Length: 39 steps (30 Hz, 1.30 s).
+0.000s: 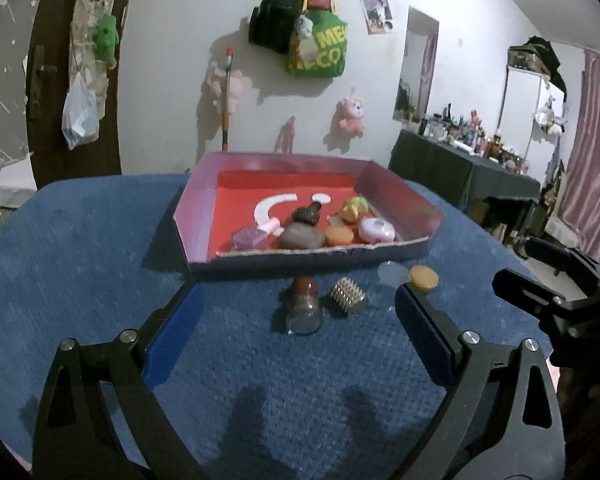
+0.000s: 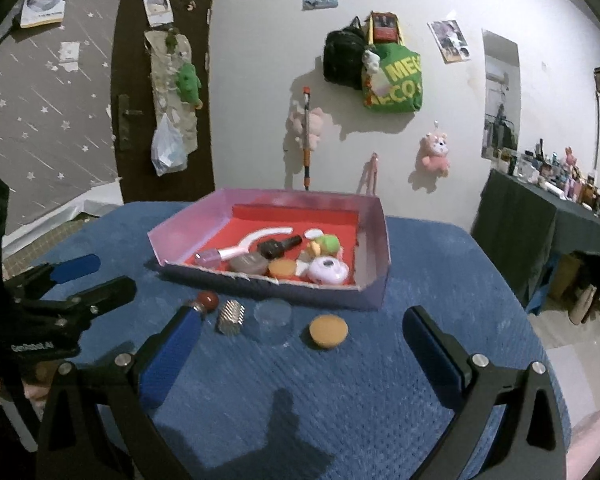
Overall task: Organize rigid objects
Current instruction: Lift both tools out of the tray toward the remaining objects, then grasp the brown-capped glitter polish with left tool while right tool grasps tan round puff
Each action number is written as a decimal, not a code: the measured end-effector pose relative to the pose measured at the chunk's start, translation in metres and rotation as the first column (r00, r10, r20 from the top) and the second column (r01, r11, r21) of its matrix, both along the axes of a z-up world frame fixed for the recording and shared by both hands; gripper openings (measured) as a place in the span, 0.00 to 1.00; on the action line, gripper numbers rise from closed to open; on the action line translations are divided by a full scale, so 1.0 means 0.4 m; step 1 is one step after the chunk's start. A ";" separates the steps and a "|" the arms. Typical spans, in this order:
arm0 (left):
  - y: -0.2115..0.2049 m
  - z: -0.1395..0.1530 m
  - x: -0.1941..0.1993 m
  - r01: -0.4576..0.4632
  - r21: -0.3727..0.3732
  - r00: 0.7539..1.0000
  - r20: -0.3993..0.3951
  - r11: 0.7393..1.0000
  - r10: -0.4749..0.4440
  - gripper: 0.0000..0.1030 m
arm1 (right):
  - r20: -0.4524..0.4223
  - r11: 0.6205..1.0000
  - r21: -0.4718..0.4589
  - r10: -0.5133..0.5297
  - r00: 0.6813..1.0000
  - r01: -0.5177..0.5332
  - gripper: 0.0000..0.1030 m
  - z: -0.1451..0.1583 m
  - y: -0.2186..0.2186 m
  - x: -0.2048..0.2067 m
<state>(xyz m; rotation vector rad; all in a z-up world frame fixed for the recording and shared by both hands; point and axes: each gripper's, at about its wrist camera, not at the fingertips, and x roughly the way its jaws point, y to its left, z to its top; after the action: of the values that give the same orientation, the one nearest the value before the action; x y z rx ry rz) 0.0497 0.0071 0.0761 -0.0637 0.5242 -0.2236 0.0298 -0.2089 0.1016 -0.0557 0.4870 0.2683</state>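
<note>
Left gripper (image 1: 300,316) spread wide, empty; glass bottle (image 1: 305,306) and studded cube (image 1: 347,296) between its fingertips. Right gripper (image 2: 300,336) likewise spread, orange lid (image 2: 328,331) just ahead.

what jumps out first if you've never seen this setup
The shallow pink cardboard box with a red floor sits mid-table on the blue cloth, small trinkets crowded at its near edge. In front of it lie a red-capped glass bottle, a studded metal cylinder and an orange round lid.
</note>
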 end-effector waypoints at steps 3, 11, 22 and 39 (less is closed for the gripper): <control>-0.003 -0.022 0.009 0.000 -0.003 1.000 -0.030 1.000 0.000 0.95 | -0.030 1.000 0.012 -0.014 0.999 0.014 1.00 -0.035 -0.006 0.010; -0.011 -0.078 0.029 -0.009 0.017 0.995 -0.099 1.000 0.011 0.95 | -0.098 1.000 0.012 -0.025 0.995 0.027 1.00 -0.112 -0.011 0.033; -0.012 -0.104 0.040 -0.008 0.028 0.990 -0.142 1.000 0.012 0.95 | -0.124 1.000 0.004 -0.022 0.992 0.023 1.00 -0.138 -0.005 0.045; 0.004 -0.122 0.118 -0.004 -0.010 0.969 -0.245 1.000 0.002 0.95 | -0.169 0.999 0.017 -0.041 0.985 0.044 1.00 -0.146 -0.026 0.107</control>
<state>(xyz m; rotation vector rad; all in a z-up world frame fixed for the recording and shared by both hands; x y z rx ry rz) 0.0968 0.0088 0.0273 -0.1029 0.7698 -0.2165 0.0727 -0.2193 0.0433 -0.0026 0.6533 0.2371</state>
